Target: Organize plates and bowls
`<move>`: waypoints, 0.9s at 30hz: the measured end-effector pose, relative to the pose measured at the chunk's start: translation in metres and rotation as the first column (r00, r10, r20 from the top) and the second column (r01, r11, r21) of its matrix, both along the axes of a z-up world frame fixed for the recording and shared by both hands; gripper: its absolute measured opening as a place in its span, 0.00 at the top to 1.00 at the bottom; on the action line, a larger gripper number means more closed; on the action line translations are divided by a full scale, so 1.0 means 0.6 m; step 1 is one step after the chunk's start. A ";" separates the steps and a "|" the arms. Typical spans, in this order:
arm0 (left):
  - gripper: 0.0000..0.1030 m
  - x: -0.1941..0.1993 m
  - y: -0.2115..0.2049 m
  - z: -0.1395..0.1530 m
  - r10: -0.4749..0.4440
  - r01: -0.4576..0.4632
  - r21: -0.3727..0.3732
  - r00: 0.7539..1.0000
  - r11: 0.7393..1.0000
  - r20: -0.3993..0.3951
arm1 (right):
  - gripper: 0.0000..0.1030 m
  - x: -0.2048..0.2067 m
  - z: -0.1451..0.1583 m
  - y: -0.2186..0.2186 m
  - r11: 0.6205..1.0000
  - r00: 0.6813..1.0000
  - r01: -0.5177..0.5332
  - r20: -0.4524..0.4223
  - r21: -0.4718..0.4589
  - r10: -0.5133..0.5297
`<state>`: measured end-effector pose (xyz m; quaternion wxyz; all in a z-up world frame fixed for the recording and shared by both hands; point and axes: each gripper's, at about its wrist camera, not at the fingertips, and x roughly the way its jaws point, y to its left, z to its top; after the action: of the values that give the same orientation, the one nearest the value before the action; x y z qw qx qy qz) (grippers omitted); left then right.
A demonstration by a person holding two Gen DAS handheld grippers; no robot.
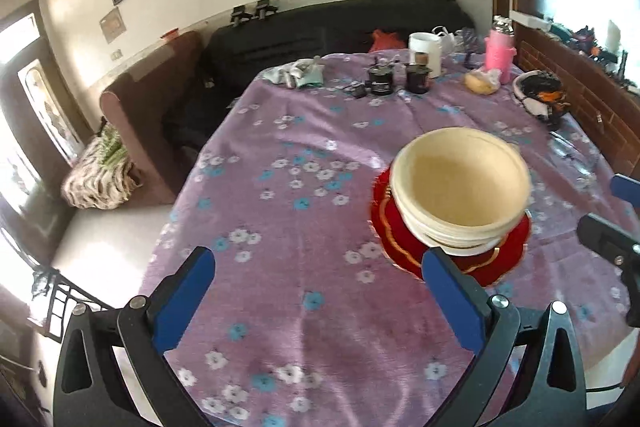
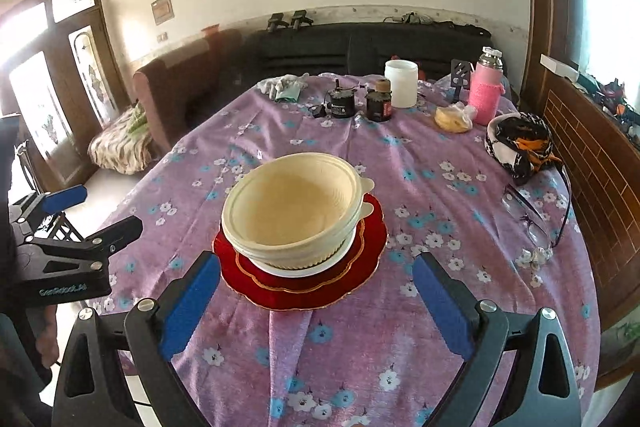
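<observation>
A stack of cream bowls (image 2: 292, 211) sits on a white plate (image 2: 288, 269), which lies on a red plate with a gold rim (image 2: 352, 267), in the middle of the table. In the left wrist view the cream bowls (image 1: 460, 183) and red plate (image 1: 392, 239) lie ahead to the right. My left gripper (image 1: 320, 297) is open and empty, above the cloth to the left of the stack. My right gripper (image 2: 318, 305) is open and empty, just in front of the stack. The left gripper also shows in the right wrist view (image 2: 96, 211), to the left of the stack.
The table has a purple flowered cloth (image 2: 400, 195). At its far end stand a white jar (image 2: 401, 83), a pink bottle (image 2: 485, 95), two black jars (image 2: 378, 107), a bag of food (image 2: 454, 119) and gloves (image 2: 284, 87). A patterned cloth (image 2: 520, 143) and glasses (image 2: 536, 223) lie at the right. A sofa (image 2: 176, 87) stands beyond.
</observation>
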<state>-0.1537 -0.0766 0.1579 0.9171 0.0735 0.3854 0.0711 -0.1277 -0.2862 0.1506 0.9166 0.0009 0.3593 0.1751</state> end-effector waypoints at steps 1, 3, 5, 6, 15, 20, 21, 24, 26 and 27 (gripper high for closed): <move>0.00 0.001 0.003 0.001 -0.003 0.003 -0.004 1.000 1.000 0.004 | 0.04 0.003 0.000 0.001 1.000 1.000 0.002 -0.003 0.000 -0.002; 0.00 0.004 0.009 0.000 -0.002 0.002 -0.020 1.000 1.000 0.006 | 0.04 0.007 0.002 0.006 1.000 1.000 0.003 -0.004 0.000 -0.003; 0.00 0.010 0.011 -0.007 0.010 -0.010 0.002 1.000 1.000 -0.002 | 0.04 0.011 0.004 0.010 1.000 1.000 -0.007 -0.003 -0.001 0.007; 0.00 0.012 0.011 -0.011 0.018 -0.018 0.018 1.000 1.000 -0.002 | 0.04 0.011 0.005 0.012 1.000 1.000 -0.008 0.000 -0.004 0.008; 0.00 0.032 0.013 -0.031 0.011 -0.010 0.025 0.998 1.000 -0.055 | 0.04 0.020 0.002 0.011 1.000 1.000 0.007 -0.007 -0.001 -0.007; 0.00 0.040 0.015 -0.037 0.009 -0.007 0.028 0.998 1.000 -0.066 | 0.04 0.025 0.001 0.011 1.000 1.000 0.011 -0.010 0.001 -0.011; 0.00 0.042 0.014 -0.039 0.007 -0.005 0.033 0.998 0.999 -0.067 | 0.04 0.024 0.001 0.010 1.000 1.000 0.011 -0.009 0.003 -0.011; 0.00 0.043 0.012 -0.041 0.002 0.000 0.036 0.998 0.999 -0.070 | 0.04 0.026 0.000 0.011 1.000 1.000 0.011 -0.014 0.000 -0.011; 0.00 0.044 0.012 -0.043 0.001 0.002 0.040 0.997 0.999 -0.073 | 0.04 0.028 -0.002 0.013 1.000 1.000 0.010 -0.019 -0.001 -0.010; 0.00 0.045 0.013 -0.044 0.001 0.002 0.040 0.997 0.999 -0.076 | 0.04 0.030 -0.003 0.014 1.000 1.000 0.009 -0.021 -0.002 -0.009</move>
<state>-0.1266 -0.0687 0.1316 0.9002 0.0947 0.4183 0.0757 -0.1100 -0.2777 0.1486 0.9136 0.0033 0.3690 0.1707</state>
